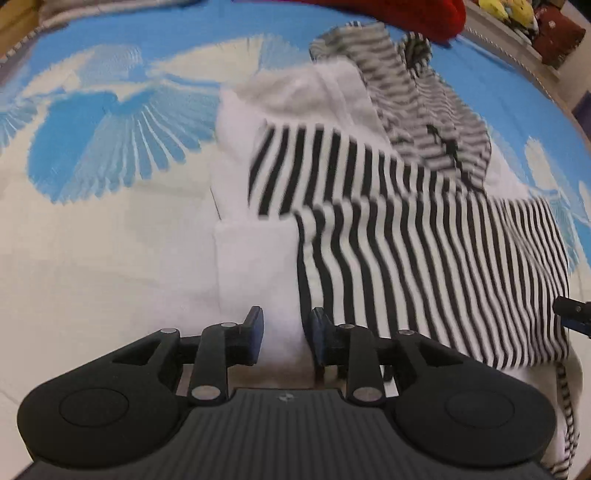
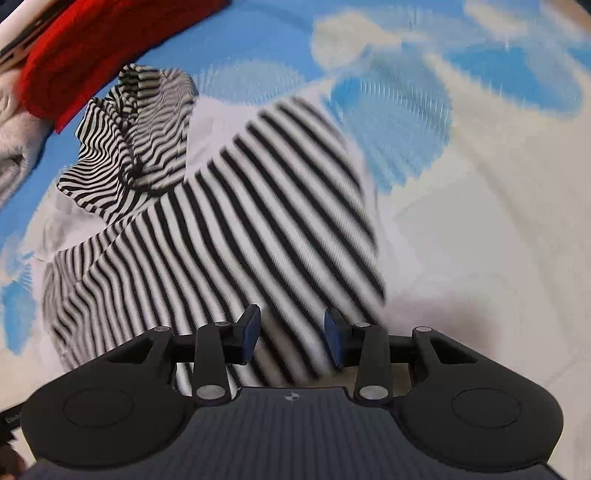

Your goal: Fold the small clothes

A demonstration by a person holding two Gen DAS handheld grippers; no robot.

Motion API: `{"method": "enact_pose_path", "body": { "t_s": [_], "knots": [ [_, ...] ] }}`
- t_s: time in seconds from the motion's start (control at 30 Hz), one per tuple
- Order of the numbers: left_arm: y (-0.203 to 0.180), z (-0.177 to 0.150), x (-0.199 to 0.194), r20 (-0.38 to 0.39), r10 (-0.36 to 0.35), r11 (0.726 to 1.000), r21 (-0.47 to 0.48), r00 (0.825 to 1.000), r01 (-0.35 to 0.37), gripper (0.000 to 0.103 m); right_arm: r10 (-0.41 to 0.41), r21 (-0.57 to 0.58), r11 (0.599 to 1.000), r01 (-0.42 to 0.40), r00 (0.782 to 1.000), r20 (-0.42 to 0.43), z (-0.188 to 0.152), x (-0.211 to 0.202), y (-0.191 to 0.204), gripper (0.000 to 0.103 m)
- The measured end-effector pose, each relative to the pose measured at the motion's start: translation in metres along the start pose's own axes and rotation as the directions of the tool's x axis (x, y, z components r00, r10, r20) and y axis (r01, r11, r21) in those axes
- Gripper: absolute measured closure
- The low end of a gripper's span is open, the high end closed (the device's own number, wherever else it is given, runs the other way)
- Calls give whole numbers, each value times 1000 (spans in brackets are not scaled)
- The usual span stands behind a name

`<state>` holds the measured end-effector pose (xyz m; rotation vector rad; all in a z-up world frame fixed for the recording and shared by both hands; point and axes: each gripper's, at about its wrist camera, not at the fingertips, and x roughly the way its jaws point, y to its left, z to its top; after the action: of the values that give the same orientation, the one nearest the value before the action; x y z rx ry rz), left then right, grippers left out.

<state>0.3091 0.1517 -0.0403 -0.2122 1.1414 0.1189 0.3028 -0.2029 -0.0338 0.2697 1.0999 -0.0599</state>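
A black-and-white striped small garment [image 1: 406, 236] with white sleeves lies spread on the bed, and its finer-striped hood [image 1: 424, 110] is bunched at the far end. My left gripper [image 1: 284, 332] hovers over a white folded sleeve [image 1: 255, 266] at the garment's left edge; its jaws stand apart and the white cloth lies under the gap, not pinched. My right gripper [image 2: 291, 332] is open above the striped body [image 2: 240, 221], with striped cloth showing between its fingers and no visible squeeze. The right gripper's tip [image 1: 572, 317] also shows at the far right of the left wrist view.
The bedcover [image 1: 110, 147] is blue and cream with a feather print. A red cloth [image 2: 92, 48] lies beyond the hood, with pale fabric [image 2: 14, 129] beside it. Cluttered shelves [image 1: 535, 29] stand past the bed's far right edge.
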Motion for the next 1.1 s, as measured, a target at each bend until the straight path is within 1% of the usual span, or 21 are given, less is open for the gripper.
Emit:
{"method": "enact_pose_path", "body": {
  "t_s": [0.07,0.1,0.13,0.17,0.27,0.3,0.33,0.43,0.47,0.53,0.63,0.67,0.73,0.87,0.9,0.93,0.97,1.1],
  "knots": [
    [-2,4,-12,48,-22,999,-29,999,23,67,12,-70,998,-8,999,53,2,-8,9,58],
    [-1,5,-14,59,-33,998,-43,998,35,65,12,-89,996,-6,998,64,3,-9,11,57],
    [-2,6,-14,57,-35,998,-53,998,38,65,6,-95,995,-1,998,58,3,-6,11,54],
    [-3,6,-11,48,-31,998,-58,998,34,65,-2,-87,996,5,999,38,3,-2,9,54],
    [-5,3,1,-7,-11,998,-62,1000,11,65,-30,-4,1000,30,998,-61,1,18,-5,54],
    [-4,1,3,-19,-9,998,-65,1000,8,65,-41,9,999,42,997,-69,0,20,-7,54],
    [-3,-1,1,-19,-5,998,-67,1000,4,65,-48,5,999,49,997,-58,0,18,-5,54],
    [-7,2,-8,17,-15,998,-54,1000,16,64,-36,-50,998,36,999,-1,2,6,7,54],
    [-8,3,-10,31,-18,999,-47,999,20,60,-24,-61,998,25,1000,5,2,4,10,53],
    [-8,2,-10,34,-14,999,-44,999,16,58,-23,-64,998,21,1000,-19,2,8,11,51],
    [-6,1,-5,2,-4,998,-60,1000,4,58,-34,-8,999,33,995,-93,-2,22,3,51],
    [-6,1,-5,2,1,998,-60,1000,0,58,-37,3,999,38,995,-98,-2,23,2,51],
    [-7,3,-12,28,8,999,-53,1000,-6,58,-41,-17,999,39,997,-71,0,16,8,51],
    [-15,12,-36,113,-3,999,-38,994,7,57,-30,-82,996,31,999,24,5,-6,23,51],
    [-17,14,-42,132,-7,999,-35,991,12,55,-28,-99,994,34,998,51,6,-12,27,51],
    [-20,16,-46,146,-7,999,-30,989,11,50,-29,-114,993,38,997,75,7,-17,31,51],
    [-22,18,-51,163,-3,1000,-23,987,7,47,-30,-129,991,42,995,97,8,-22,34,51],
    [-30,24,-61,218,9,1000,11,976,-11,44,-31,-206,976,68,983,179,9,-38,48,51]
  ]
}}
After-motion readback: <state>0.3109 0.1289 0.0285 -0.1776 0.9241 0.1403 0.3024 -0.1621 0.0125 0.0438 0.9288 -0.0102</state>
